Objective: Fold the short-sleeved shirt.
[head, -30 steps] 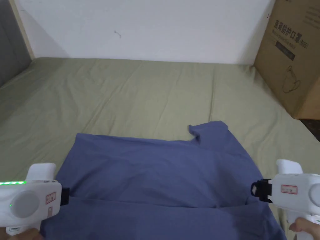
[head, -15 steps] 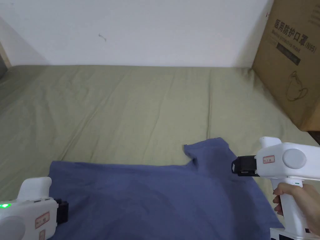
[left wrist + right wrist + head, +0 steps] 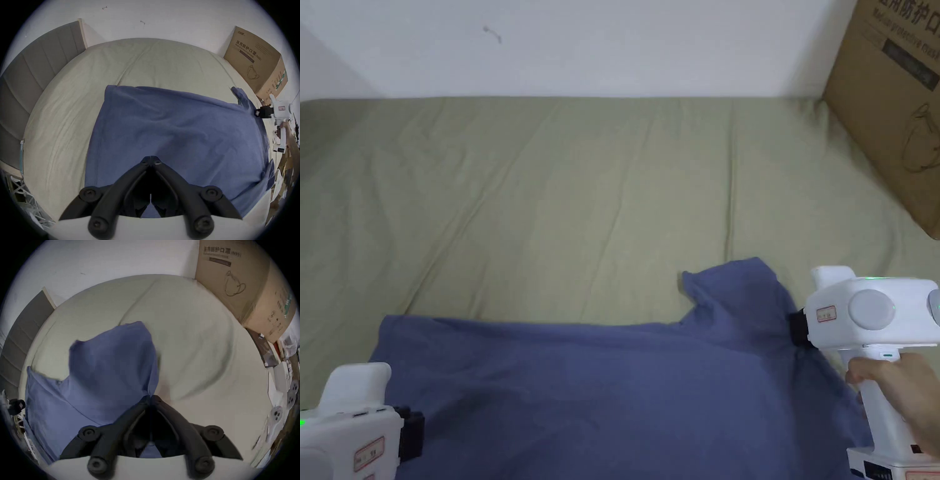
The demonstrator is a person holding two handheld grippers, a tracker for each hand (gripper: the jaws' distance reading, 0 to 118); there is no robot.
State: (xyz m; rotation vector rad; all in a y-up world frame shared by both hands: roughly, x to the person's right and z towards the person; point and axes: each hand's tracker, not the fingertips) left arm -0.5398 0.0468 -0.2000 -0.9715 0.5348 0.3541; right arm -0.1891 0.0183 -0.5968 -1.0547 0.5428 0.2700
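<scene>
Both grippers carrying the blue short-sleeved shirt (image 3: pixel 600 387) across the bed (image 3: pixel 581 187).
Left gripper (image 3: pixel 150 161) and right gripper (image 3: pixel 150 396) clamping opposite edges; next, probably laying it flat.

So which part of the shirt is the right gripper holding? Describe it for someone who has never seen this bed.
On the green bed sheet, a blue shirt lies spread. At its right end, nearest the cardboard box, one short sleeve sticks out towards the wall. The right gripper is shut on the sleeve's outer edge.
</scene>
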